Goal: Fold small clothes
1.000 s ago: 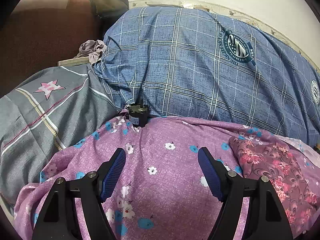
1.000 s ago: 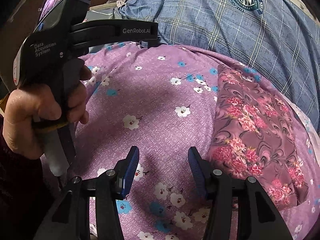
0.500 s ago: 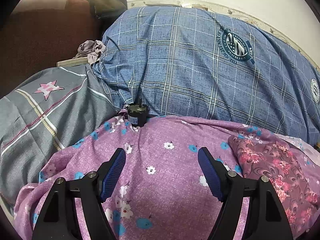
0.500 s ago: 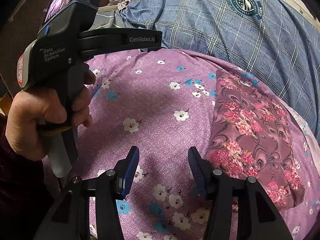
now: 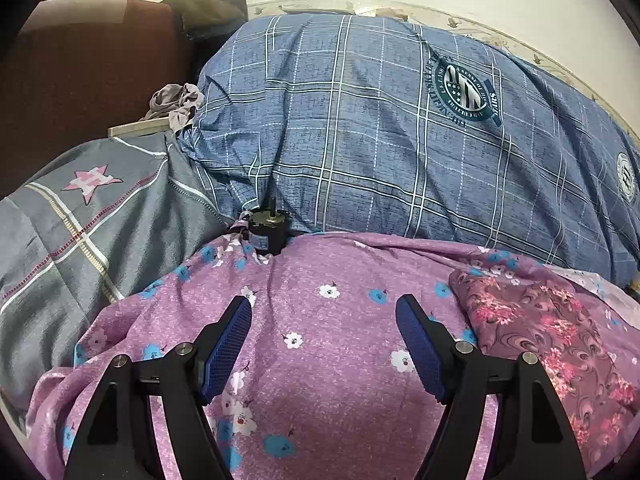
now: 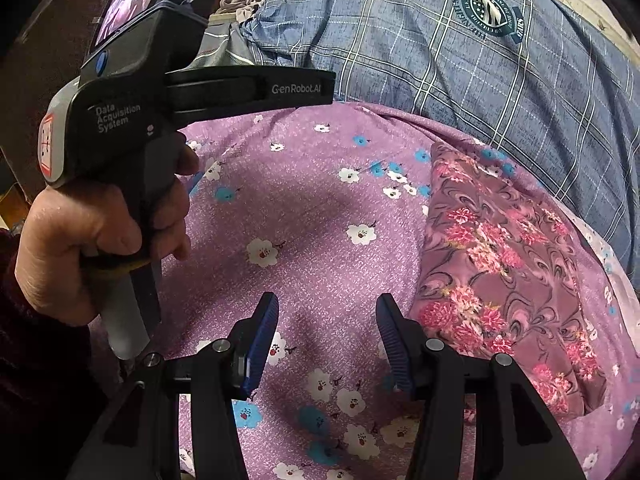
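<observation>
Both hand-held grippers hover with jaws spread wide and nothing between them: the left gripper [image 5: 324, 320] and the right gripper [image 6: 326, 312]. Beneath them lies a purple flower-printed sheet [image 5: 340, 360]. On its right side rests a folded mauve garment with pink blossoms [image 6: 500, 272], beside a blue plaid quilt [image 5: 380, 140].

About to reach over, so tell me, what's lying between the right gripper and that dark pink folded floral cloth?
Only bare purple flowered fabric. The right wrist view shows the open right gripper just left of the folded floral cloth.
</observation>
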